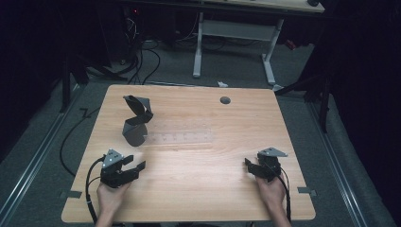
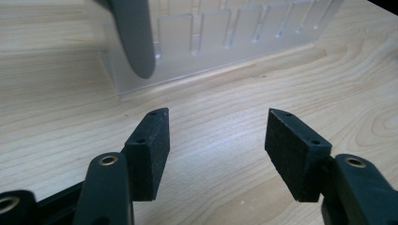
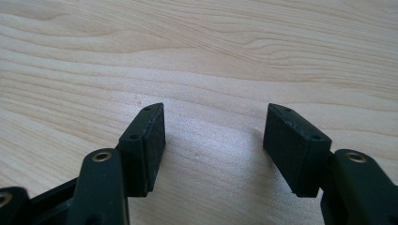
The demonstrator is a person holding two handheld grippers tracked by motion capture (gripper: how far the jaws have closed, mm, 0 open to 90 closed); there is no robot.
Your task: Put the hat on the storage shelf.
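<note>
Both the left gripper (image 1: 134, 165) and right gripper (image 1: 252, 166) rest with jaws wide apart and empty on the wooden surface (image 1: 198, 161), near a clear slotted rack (image 1: 178, 137).

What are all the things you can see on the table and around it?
Table: one, light wood, centre, with a round hole near its far edge.
Grey folded piece: one, dark grey, far left of the table.
Clear slotted rack: one, see-through, lying mid-table beside the grey piece.
White-legged desk: one, behind the table.
Cables: several, black, on the floor at the back.
Left gripper: one, black, open, near left.
Right gripper: one, black, open, near right.
</note>
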